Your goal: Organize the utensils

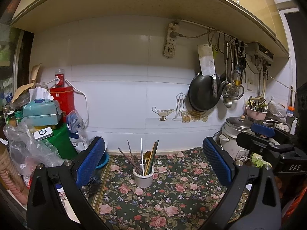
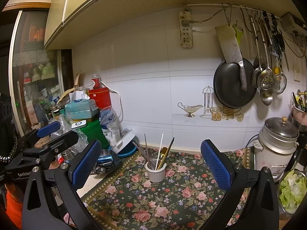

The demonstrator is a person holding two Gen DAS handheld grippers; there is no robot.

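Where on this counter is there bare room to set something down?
The floral cloth is bare all around the white cup: in front of it, and to its right up to the pot. It is crowded at left, where bags, boxes and a blue bowl pile up, and at far right by the greens. Both grippers, left and right, are open and empty.

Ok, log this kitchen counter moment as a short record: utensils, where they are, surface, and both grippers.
utensils: chopsticks, a white stick and a gold spoon, standing upright in the small white ceramic cup
cup location: on the dark floral tablecloth, near the tiled wall
left hand-held gripper: open, empty, cup ahead between its fingers
right hand-held gripper: open, empty
right of cloth: white rice cooker with metal lid
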